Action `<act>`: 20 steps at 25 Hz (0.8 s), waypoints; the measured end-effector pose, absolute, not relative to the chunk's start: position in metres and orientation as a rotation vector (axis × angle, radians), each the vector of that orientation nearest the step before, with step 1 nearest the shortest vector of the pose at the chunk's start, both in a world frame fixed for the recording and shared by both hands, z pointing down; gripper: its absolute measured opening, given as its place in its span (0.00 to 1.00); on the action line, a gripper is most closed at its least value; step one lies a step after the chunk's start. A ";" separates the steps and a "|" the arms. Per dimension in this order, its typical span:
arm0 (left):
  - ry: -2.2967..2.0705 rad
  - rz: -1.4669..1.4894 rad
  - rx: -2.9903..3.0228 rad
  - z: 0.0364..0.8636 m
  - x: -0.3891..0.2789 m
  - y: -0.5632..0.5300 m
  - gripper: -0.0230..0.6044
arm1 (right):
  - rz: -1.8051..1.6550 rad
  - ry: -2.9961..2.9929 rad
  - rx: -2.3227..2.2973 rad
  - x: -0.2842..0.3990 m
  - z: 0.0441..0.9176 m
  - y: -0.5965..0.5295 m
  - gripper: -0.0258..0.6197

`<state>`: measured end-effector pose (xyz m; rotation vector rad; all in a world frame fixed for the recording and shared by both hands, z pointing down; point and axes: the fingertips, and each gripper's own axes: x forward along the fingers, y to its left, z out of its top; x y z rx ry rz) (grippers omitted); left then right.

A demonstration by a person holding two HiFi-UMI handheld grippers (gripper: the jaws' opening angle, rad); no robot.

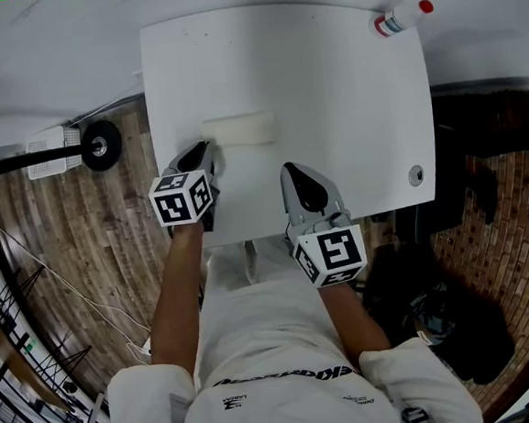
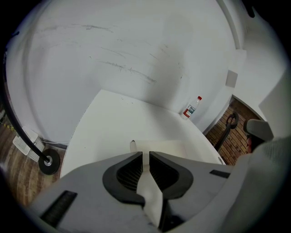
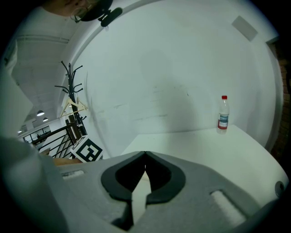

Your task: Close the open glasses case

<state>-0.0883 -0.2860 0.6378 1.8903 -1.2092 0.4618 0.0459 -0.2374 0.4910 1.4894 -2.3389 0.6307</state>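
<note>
the glasses case (image 1: pixel 239 130) lies 9-to-3, at 1 o'clock just beyond the nearer left hand-held gripper (image 1: pixel 208 151), which is empty and barely open; the right hand-held gripper (image 1: pixel 291 169) is closed, empty.

Grey moulded left gripper (image 1: pixel 206 149) and right gripper (image 1: pixel 290 169), lined black inside the jaws, each topped with a white marker cube (image 1: pixel 183 196) printed in black squares. Clad in a white short-sleeved shirt (image 1: pixel 257 336) with black lettering across it.
</note>
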 end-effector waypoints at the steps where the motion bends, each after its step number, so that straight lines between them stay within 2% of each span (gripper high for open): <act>1: -1.211 0.461 1.892 0.636 -0.088 -0.285 0.10 | 0.630 -2.340 1.491 0.046 0.490 -0.237 0.04; 10: -1.248 0.443 1.918 0.609 -0.091 -0.282 0.04 | 0.615 -2.359 1.515 0.046 0.476 -0.231 0.04; 20: -1.300 0.383 2.061 0.530 -0.085 -0.273 0.03 | 0.580 -2.383 1.544 0.047 0.442 -0.222 0.04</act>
